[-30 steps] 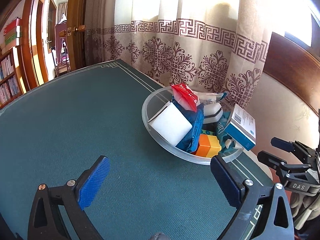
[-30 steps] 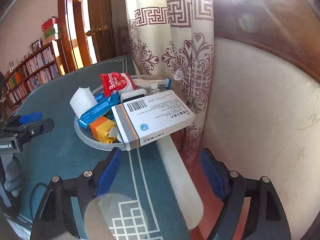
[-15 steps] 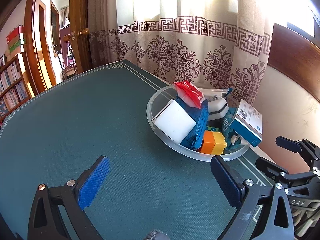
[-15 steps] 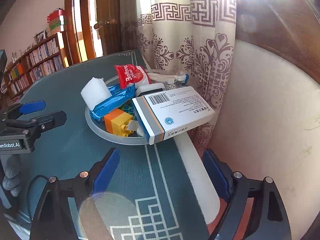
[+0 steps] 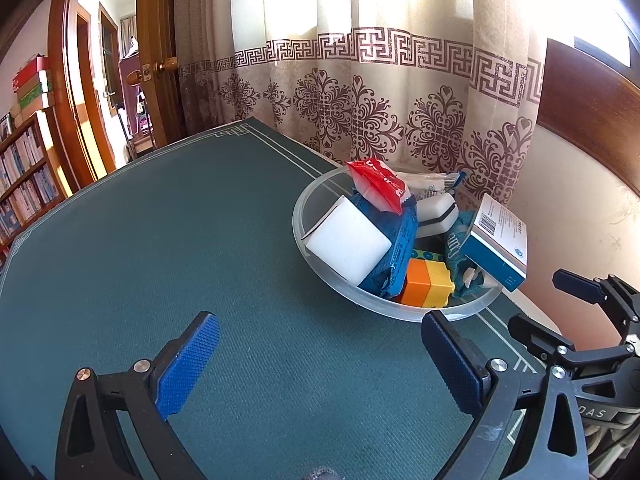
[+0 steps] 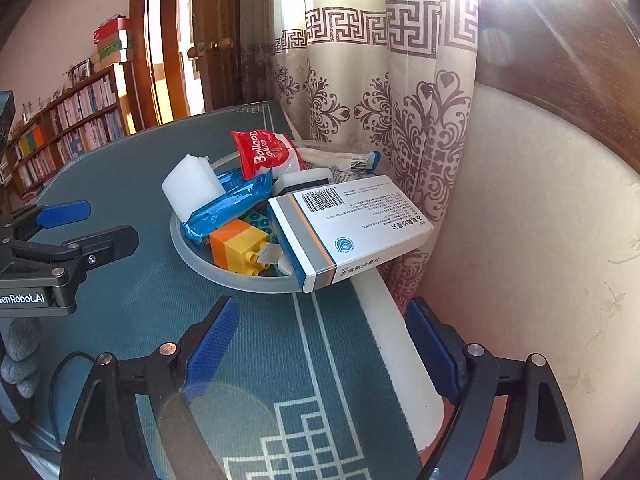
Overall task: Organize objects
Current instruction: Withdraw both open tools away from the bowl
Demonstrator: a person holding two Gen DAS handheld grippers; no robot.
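Note:
A clear bowl (image 5: 320, 276) (image 6: 188, 252) sits at the far right corner of the green table, piled with objects: a white sponge block (image 5: 348, 240) (image 6: 190, 184), a blue packet (image 5: 396, 252) (image 6: 228, 204), a red packet (image 5: 378, 184) (image 6: 260, 152), an orange-yellow toy brick (image 5: 426, 284) (image 6: 240, 246) and a white-blue medicine box (image 5: 498, 240) (image 6: 344, 228) leaning over the rim. My left gripper (image 5: 320, 364) is open and empty, short of the bowl. My right gripper (image 6: 324, 344) is open and empty, just before the box and bowl.
The green table mat (image 5: 160, 240) stretches left of the bowl. A patterned curtain (image 5: 380, 100) and a wall (image 6: 540, 240) stand right behind the bowl. The table edge (image 6: 392, 344) runs under my right gripper. A bookshelf (image 6: 68, 128) and door stand far left.
Both grippers have drawn back a little from the bowl and swung slightly right; both stay open. The bowl's objects have not moved.

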